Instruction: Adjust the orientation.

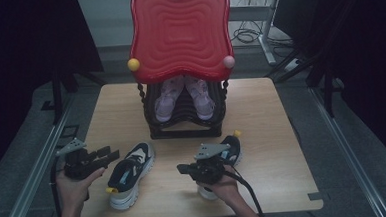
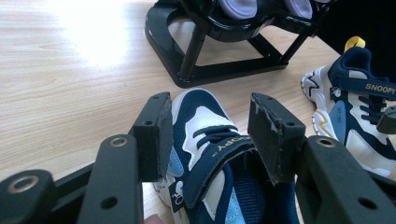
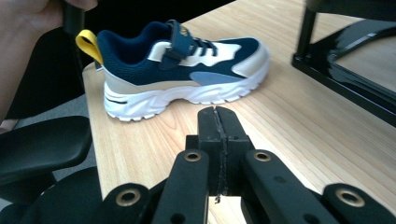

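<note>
- Left sneaker (image 1: pixel 129 174) lies on the table (image 1: pixel 261 110) near the shoe rack (image 1: pixel 184 131)
- We hold the left gripper (image 1: pixel 107 154) wide open beside it, touching nothing
- Our right gripper (image 1: pixel 183 168) is closed, empty
- It looks light and soft; we judge the padded collar grips best

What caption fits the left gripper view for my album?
Open left gripper over a navy sneaker, black rack behind.
</note>
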Available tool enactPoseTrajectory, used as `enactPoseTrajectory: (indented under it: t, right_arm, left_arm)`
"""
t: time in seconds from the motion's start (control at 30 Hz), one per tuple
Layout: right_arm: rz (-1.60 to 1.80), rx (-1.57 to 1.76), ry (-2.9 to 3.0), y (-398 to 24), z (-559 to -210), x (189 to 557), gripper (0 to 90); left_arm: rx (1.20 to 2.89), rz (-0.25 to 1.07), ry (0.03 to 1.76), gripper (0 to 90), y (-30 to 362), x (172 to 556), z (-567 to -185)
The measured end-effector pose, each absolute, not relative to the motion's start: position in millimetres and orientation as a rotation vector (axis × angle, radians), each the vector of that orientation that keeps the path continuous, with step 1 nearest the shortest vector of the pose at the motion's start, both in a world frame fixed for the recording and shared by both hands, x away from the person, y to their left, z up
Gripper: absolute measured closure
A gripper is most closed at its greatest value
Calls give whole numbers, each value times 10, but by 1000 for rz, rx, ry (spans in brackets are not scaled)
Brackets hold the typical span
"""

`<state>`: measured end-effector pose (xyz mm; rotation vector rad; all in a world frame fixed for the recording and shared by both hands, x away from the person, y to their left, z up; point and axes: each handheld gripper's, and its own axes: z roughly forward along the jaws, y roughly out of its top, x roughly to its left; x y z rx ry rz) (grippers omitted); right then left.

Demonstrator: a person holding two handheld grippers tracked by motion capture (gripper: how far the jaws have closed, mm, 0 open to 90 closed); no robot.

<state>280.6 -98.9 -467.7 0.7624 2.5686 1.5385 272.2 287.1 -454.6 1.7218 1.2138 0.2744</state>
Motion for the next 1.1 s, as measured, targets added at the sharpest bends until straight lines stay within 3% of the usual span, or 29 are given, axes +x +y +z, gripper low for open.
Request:
enactPoseTrajectory:
  t: [1.1]
  right_arm:
    - [1373,902,2525,-1426,-4842,2812,891]
  left_arm:
    - [1743,250,1208,466,2806,2733,-4588]
